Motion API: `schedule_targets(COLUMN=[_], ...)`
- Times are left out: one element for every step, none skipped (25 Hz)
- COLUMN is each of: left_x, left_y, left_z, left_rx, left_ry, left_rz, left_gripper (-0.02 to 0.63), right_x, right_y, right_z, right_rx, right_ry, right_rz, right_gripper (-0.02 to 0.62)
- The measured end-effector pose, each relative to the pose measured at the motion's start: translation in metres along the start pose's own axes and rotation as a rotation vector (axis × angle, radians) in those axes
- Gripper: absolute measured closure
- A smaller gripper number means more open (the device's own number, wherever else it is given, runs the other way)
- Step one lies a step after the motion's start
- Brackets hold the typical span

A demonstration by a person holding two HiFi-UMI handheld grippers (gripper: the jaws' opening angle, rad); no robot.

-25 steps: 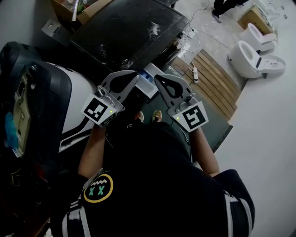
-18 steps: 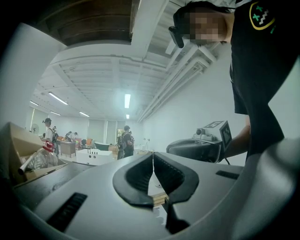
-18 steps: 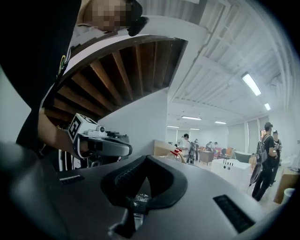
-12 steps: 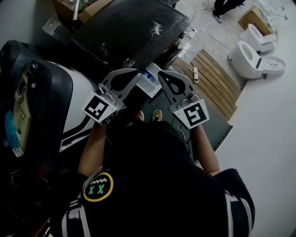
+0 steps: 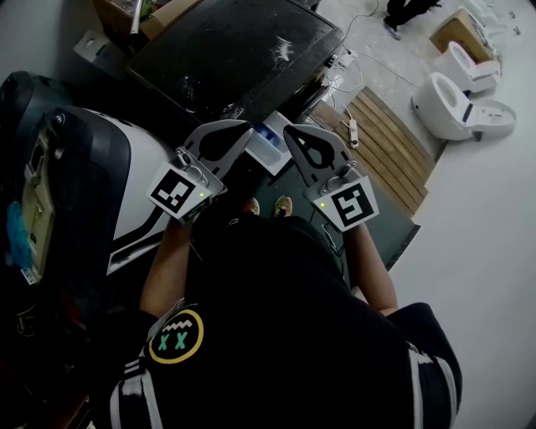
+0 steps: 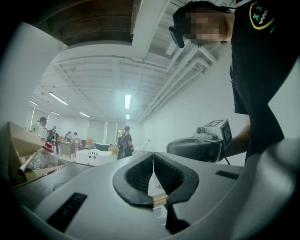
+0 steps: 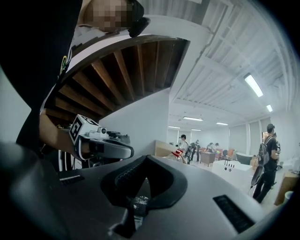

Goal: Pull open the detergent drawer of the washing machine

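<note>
The washing machine [image 5: 234, 54] has a dark, scuffed top and stands ahead of me. Its detergent drawer [image 5: 270, 142], white with a blue inside, sticks out of the front, below and between my two grippers. My left gripper [image 5: 244, 131] is shut with nothing in it, its tip just left of the drawer. In its own view, my left gripper [image 6: 153, 154] shows the pads meeting at the tip. My right gripper [image 5: 290, 131] is shut and empty too, its tip just right of the drawer. Both are held level in the air, and neither touches the drawer.
A black-and-white appliance [image 5: 100, 193] stands close on the left. Wooden slats [image 5: 389, 147], a power strip [image 5: 353, 134] and two white toilets [image 5: 456, 105] lie to the right. A cardboard box [image 5: 126, 12] sits behind the machine. My feet [image 5: 268, 206] show below the drawer.
My right gripper has edged slightly forward and up in the head view. The left gripper and the drawer have stayed put.
</note>
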State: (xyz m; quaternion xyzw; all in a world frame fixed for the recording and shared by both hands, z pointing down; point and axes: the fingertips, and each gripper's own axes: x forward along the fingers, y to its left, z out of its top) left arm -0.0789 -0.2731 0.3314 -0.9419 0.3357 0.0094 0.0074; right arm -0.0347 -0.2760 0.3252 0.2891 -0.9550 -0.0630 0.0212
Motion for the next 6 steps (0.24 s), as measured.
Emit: schedule_targets(left_x=[0.0006, 0.0011, 0.0015, 0.0019, 0.0022, 0.0024], left_y=[0.0, 0.0003, 0.0008, 0.0011, 0.0015, 0.0017], left_z=[0.0009, 0.0013, 0.0015, 0.0015, 0.0015, 0.0015], left_rx=[-0.003, -0.003, -0.002, -0.001, 0.0, 0.0], left_ry=[-0.002, -0.004, -0.004, -0.004, -0.004, -0.003], left_rz=[-0.001, -0.001, -0.001, -0.001, -0.001, -0.001], left_gripper=[0.583, 0.583, 0.583, 0.583, 0.583, 0.583], right_x=[0.0005, 0.001, 0.0014, 0.0018, 0.0021, 0.0023], right_y=[-0.0002, -0.0004, -0.0006, -0.0007, -0.0007, -0.0008], right_z=[-0.0001, -0.0003, -0.0006, -0.0008, -0.0009, -0.0009], right_rx=[-0.001, -0.004, -0.006, -0.007, -0.007, -0.007], right_ry=[0.0, 0.0, 0.001, 0.002, 0.003, 0.003], right_rz=[0.001, 0.002, 0.004, 0.005, 0.007, 0.008], right_gripper=[0.575, 0.575, 0.575, 0.575, 0.575, 0.575])
